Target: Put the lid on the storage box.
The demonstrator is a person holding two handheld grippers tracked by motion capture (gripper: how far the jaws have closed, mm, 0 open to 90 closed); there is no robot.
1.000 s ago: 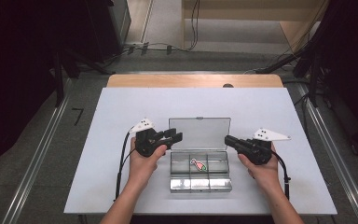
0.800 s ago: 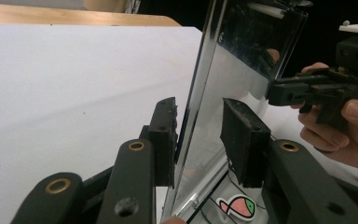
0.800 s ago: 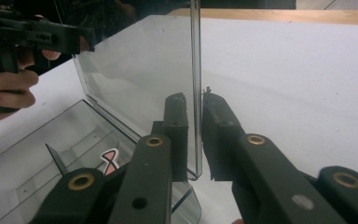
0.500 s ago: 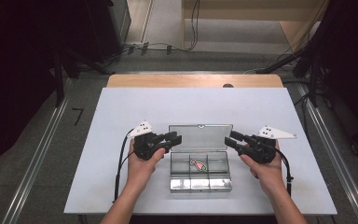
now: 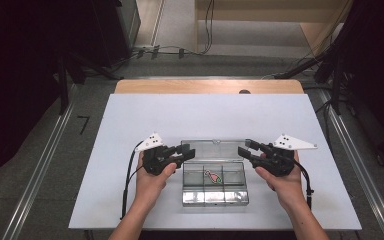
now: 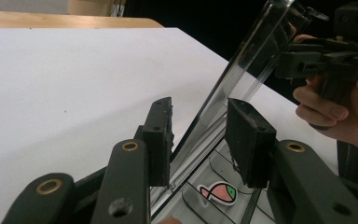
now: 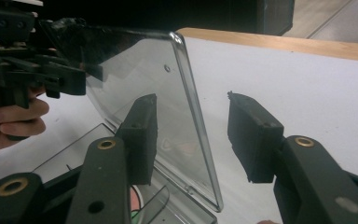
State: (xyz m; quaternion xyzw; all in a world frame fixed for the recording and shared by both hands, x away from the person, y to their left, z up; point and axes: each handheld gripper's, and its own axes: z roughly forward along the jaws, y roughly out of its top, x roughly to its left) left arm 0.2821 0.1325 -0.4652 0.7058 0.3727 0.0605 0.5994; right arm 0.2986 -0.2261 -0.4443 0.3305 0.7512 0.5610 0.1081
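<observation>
The clear compartment box (image 5: pixel 213 177) sits near the table's (image 5: pixel 130 125) front edge, its lid (image 5: pixel 212 149) now tipped upright rather than lying back flat. The right gripper (image 5: pixel 245 149) has just opened, both pads clear of the lid's edge. The left gripper (image 5: pixel 187 152), half-open, straddles the opposite edge; closing looks underway.

Clear compartment box (image 5: pixel 214 187), lid (image 5: pixel 212 149) half-raised, table-centre

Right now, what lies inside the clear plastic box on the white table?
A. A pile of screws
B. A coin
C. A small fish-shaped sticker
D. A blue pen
C: a pink and green fish-shaped sticker lies in the middle compartment of the clear plastic box, whose lid stands raised.
</observation>
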